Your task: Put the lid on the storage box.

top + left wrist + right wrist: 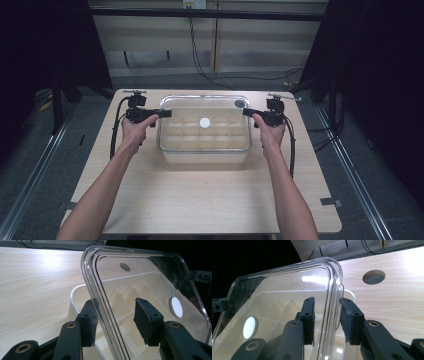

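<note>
Pale wooden table [200,200] is carrying a white divided box [204,150] at its far middle. Just above that box, a clear lid [204,122] is hovering; left gripper [161,113] and right gripper [248,113] are straddling its opposite rims, jaws partly open, not clamped.

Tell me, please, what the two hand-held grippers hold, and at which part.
Both straddle the clear lid: the left hand-held gripper at its left rim, the right hand-held gripper at its right rim. Whether the pads press it cannot be told.
</note>
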Demonstrator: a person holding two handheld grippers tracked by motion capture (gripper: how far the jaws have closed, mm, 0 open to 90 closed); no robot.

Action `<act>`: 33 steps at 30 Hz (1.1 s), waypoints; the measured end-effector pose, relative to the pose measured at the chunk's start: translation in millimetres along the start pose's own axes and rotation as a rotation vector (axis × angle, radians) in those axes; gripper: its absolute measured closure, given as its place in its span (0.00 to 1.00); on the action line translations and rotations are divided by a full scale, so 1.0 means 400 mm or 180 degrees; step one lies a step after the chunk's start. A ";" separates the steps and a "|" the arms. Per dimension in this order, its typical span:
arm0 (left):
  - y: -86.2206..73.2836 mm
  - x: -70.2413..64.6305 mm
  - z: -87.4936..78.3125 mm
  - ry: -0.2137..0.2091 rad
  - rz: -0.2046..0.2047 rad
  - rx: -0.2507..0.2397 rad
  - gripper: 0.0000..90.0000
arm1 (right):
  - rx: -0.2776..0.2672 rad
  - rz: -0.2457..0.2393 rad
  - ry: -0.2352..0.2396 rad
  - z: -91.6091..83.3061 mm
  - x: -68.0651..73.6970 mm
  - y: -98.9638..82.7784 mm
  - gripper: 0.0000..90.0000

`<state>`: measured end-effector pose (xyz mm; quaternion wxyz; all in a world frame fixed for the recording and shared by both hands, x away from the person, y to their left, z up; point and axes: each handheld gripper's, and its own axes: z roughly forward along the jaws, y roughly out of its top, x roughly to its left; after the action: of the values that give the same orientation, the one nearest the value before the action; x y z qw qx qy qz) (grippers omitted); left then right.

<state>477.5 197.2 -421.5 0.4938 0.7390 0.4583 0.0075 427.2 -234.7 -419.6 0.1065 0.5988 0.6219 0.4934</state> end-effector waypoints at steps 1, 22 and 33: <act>-0.001 0.001 0.001 -0.0001 -0.0005 0.0008 0.59 | 0.0004 0.0006 0.0005 0.001 -0.001 0.000 0.73; -0.011 0.016 0.024 0.0088 -0.0020 0.0187 0.57 | 0.0146 0.0006 -0.0120 0.036 -0.016 -0.017 0.68; -0.031 0.025 0.040 0.0223 -0.0024 0.0295 0.55 | 0.0232 -0.0075 -0.0267 0.055 -0.015 -0.033 0.63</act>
<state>482.3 193.6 -443.3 0.4428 0.7586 0.4779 0.0102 436.3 -226.4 -442.9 0.1164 0.6151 0.6415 0.4435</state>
